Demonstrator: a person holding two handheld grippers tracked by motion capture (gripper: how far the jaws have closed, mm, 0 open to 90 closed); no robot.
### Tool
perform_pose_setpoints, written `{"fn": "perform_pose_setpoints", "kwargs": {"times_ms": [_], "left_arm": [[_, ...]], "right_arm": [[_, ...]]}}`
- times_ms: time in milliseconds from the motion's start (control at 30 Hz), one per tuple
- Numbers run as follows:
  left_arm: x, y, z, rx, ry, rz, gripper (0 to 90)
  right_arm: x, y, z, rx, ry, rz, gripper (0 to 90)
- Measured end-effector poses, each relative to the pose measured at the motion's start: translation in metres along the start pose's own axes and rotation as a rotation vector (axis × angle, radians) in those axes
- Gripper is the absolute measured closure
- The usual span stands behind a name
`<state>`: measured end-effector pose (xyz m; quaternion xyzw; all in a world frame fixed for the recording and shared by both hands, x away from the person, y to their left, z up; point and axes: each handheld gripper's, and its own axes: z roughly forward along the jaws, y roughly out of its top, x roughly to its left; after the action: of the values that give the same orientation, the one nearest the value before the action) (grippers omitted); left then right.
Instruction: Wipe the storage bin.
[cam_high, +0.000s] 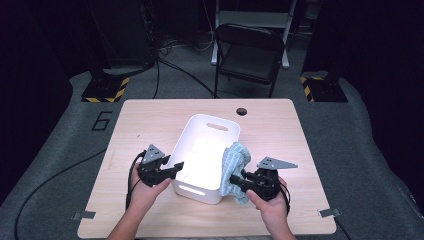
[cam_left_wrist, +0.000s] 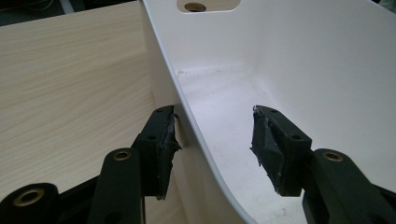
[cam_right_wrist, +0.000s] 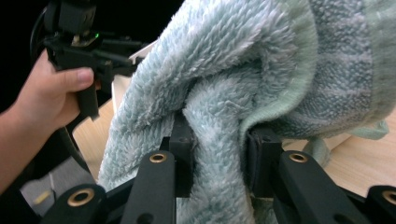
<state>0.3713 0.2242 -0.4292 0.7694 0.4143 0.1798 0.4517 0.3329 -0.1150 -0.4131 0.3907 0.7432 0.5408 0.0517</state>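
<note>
A white plastic bin stands in the middle of the wooden table. My left gripper is open and straddles the bin's left wall, one jaw outside and one inside. A light blue fluffy towel hangs over the bin's right rim, bunched up. My right gripper is shut on a fold of the towel, holding it beside the bin's near right corner. In the right gripper view the other hand and its gripper appear at the upper left.
The table has a small round hole at its far edge. A black folding chair stands on the floor beyond the table. Cables trail from both grippers toward the table's near edge.
</note>
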Motion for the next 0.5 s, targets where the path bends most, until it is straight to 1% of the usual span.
{"fn": "perform_pose_setpoints", "kwargs": {"times_ms": [67,233,333,367,400,433,500], "left_arm": [[-0.0002,0.0,0.0,-0.001,0.001,0.001,49.4],[-0.0004,-0.0001,-0.0002,0.002,0.0,0.003,49.3],[-0.0006,-0.0002,-0.0003,0.004,-0.004,0.0,49.2],[-0.0005,-0.0002,-0.0003,0.004,-0.005,0.0,49.2],[-0.0005,-0.0002,-0.0003,0.004,-0.005,0.0,49.2],[-0.0006,-0.0002,-0.0002,0.003,-0.004,-0.001,49.2],[-0.0007,-0.0002,-0.0002,0.003,-0.004,-0.001,49.2]], "right_arm": [[0.0024,-0.0012,0.0018,0.016,-0.021,-0.019,68.4],[-0.0032,-0.004,0.0039,0.024,-0.004,0.019,68.7],[-0.0037,-0.005,0.0051,0.027,-0.006,0.014,69.0],[-0.0034,-0.0051,0.0053,0.026,-0.003,0.026,69.0],[-0.0047,-0.0056,0.0058,0.024,-0.003,0.023,69.1],[-0.0054,-0.0062,0.0059,0.024,0.004,0.034,69.1],[-0.0061,-0.0068,0.0061,0.024,0.005,0.039,69.2]]}}
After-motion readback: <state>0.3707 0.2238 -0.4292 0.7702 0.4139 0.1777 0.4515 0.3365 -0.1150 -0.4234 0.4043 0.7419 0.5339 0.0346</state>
